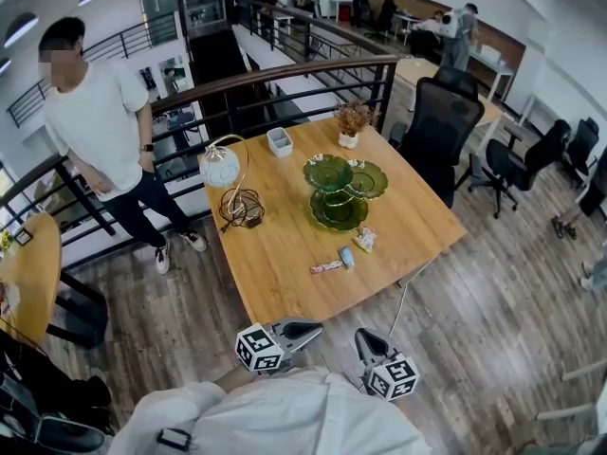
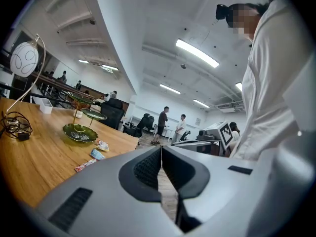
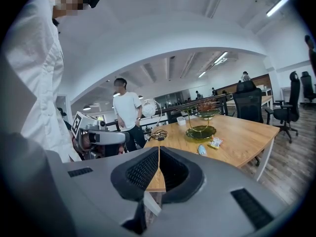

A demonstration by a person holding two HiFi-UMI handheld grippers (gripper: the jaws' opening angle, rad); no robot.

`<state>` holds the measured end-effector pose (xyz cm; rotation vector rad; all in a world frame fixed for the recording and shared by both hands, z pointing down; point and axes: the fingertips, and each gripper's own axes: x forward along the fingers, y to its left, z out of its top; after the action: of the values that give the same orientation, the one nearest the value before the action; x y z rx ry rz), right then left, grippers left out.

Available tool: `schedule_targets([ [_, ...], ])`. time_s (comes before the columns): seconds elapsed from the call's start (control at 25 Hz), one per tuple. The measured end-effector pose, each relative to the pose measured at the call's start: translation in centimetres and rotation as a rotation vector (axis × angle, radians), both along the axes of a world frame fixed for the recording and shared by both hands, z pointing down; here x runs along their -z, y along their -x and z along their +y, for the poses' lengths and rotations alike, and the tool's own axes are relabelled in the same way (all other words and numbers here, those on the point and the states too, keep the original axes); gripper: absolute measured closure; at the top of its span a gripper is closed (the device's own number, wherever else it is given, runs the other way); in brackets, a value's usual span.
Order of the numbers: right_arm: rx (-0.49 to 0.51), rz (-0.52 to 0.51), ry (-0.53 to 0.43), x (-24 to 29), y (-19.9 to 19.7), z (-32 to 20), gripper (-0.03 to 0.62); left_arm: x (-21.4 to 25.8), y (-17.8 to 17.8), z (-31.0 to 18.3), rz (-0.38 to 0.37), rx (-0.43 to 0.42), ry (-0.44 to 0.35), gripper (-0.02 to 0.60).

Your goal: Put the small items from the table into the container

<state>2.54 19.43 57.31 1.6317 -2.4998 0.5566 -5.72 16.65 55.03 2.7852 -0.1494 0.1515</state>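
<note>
Three small items lie near the front edge of the wooden table (image 1: pixel 285 245): a red-and-white candy bar (image 1: pixel 325 267), a blue packet (image 1: pixel 347 257) and a pale packet (image 1: pixel 365 239). Behind them stands a green tiered glass dish (image 1: pixel 337 192); a small clear box (image 1: pixel 279 141) sits at the far edge. My left gripper (image 1: pixel 305 331) and right gripper (image 1: pixel 366 342) hang side by side short of the table, both shut and empty. In the left gripper view the gripper (image 2: pixel 161 151) has its jaws together, with the candy bar (image 2: pixel 86 165) off to the left. In the right gripper view the gripper (image 3: pixel 159 153) is likewise shut, the blue packet (image 3: pixel 202 150) ahead.
A globe lamp (image 1: pixel 221 166) with a coiled cable (image 1: pixel 240 207) stands on the table's left side, and a dried plant pot (image 1: pixel 351 121) at the far edge. A black office chair (image 1: pixel 438 131) is at the right. A person (image 1: pixel 95 121) stands by the railing (image 1: pixel 285 79).
</note>
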Motion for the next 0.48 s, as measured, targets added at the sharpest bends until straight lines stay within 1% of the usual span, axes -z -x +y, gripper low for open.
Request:
schedule_targets([
  [0.48, 0.017, 0.001, 0.010, -0.43, -0.24, -0.51, 0.580, -0.57, -0.46, -0.44, -0.004, 0.000, 0.010, 0.573],
])
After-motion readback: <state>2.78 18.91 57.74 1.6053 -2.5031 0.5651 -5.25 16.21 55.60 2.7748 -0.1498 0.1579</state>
